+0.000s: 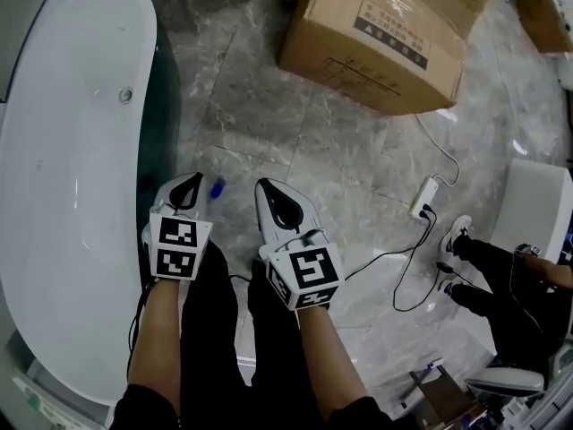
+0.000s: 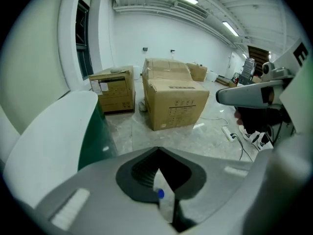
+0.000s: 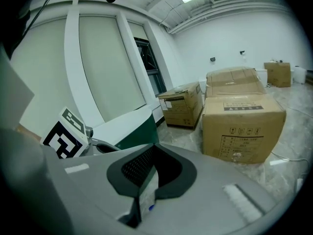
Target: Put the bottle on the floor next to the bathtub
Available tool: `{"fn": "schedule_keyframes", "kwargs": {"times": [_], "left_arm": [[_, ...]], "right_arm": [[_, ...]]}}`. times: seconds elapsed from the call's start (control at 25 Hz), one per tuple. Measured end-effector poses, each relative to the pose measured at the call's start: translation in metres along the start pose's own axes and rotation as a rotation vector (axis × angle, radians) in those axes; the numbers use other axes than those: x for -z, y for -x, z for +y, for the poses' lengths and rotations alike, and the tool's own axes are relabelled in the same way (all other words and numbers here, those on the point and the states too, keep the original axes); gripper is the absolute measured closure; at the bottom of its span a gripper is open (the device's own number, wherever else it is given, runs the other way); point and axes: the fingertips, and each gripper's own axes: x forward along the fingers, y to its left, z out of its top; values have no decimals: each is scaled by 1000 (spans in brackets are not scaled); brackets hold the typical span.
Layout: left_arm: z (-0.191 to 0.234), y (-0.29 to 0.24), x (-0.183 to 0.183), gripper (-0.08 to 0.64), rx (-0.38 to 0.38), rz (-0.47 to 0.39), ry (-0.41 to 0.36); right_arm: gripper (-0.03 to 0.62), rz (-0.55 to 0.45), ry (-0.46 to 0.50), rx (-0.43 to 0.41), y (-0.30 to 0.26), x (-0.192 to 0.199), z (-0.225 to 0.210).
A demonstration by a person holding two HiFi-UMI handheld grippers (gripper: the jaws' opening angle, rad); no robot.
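The white bathtub (image 1: 72, 195) with a dark green side fills the left of the head view. A small clear bottle with a blue cap (image 1: 218, 187) is on the marble floor just right of the tub. My left gripper (image 1: 188, 184) hovers above it, its tip just left of the cap, jaws shut and holding nothing. Through the slit behind its tips in the left gripper view (image 2: 157, 151) I see the bottle (image 2: 161, 195) below. My right gripper (image 1: 269, 191) is to the right of the bottle, also shut and empty. The right gripper view (image 3: 155, 148) shows only the blue cap (image 3: 148, 207).
A large cardboard box (image 1: 385, 34) stands on the floor ahead, with more boxes (image 2: 115, 89) behind. A power strip (image 1: 423, 195) with black cables lies to the right. A seated person's legs (image 1: 501, 276) and a white seat (image 1: 537, 204) are at far right.
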Motion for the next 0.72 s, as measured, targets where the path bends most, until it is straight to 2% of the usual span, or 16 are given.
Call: {"fn": "schedule_keyframes", "kwargs": {"times": [0.72], "left_arm": [[-10, 85, -88, 558, -53, -115, -3]], "right_arm": [[581, -125, 12, 43, 71, -111, 1]]}}
